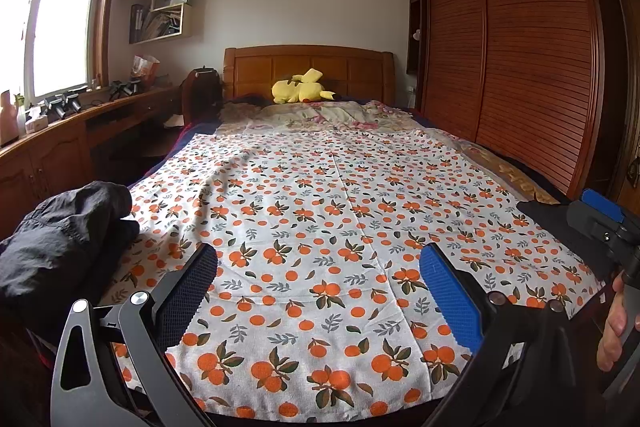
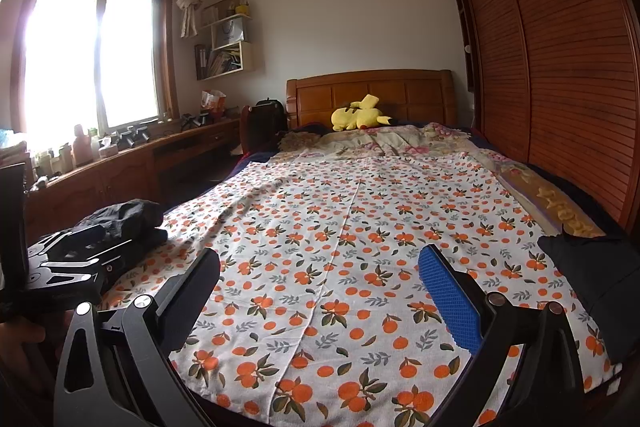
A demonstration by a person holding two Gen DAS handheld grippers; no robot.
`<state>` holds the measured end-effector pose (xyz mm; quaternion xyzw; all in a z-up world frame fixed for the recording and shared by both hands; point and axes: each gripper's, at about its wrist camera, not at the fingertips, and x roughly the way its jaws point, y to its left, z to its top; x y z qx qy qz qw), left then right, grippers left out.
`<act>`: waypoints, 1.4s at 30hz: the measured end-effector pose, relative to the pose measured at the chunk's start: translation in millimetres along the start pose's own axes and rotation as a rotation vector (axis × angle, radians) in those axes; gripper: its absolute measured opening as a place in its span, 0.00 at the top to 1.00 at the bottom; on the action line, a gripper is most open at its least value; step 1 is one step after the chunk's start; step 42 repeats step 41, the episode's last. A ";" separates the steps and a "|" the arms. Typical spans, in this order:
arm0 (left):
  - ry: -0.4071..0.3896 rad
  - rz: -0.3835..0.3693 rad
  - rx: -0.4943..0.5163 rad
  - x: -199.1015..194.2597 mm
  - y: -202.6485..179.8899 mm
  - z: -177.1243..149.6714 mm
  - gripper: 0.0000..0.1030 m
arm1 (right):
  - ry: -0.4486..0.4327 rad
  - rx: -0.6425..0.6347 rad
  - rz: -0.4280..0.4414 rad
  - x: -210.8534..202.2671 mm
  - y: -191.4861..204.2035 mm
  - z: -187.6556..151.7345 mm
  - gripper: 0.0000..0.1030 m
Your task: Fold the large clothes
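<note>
Both my left gripper [image 1: 318, 291] and right gripper [image 2: 320, 291] hover spread wide, empty; that crumpled black garment [image 1: 60, 239] looks soft and floppy, so I'd pinch its edge.

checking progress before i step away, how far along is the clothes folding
Barely started. Done: the orange-print sheet lies spread flat. In hand: nothing; left gripper and right gripper are both open. Left: the black garment sits crumpled, unfolded, at the bed's left edge.

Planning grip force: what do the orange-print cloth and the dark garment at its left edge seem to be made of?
Orange-print cloth: thin matte woven fabric, probably cotton; soft ripples, a visible seam. Dark garment: black, finely crinkled and faintly shiny, perhaps a light synthetic; uncertain.
</note>
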<state>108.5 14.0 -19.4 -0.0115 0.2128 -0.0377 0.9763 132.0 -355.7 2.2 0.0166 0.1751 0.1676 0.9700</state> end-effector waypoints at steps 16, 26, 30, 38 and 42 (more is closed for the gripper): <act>-0.014 0.002 0.007 -5.5 -3.1 3.0 0.02 | -0.001 0.001 0.001 -0.3 -0.2 0.0 0.07; -0.017 0.004 0.008 -7.8 -3.3 4.5 0.02 | -0.002 -0.001 0.000 -0.1 0.0 -0.4 0.07; -0.017 0.004 0.008 -7.7 -3.1 4.4 0.02 | -0.002 -0.001 0.001 -0.2 0.3 0.0 0.07; -0.017 0.005 0.010 -8.2 -3.3 4.2 0.02 | -0.002 0.001 0.001 0.1 0.2 0.0 0.07; -0.019 0.005 0.007 -8.8 -2.4 3.9 0.02 | -0.003 0.000 0.001 0.0 0.5 0.7 0.07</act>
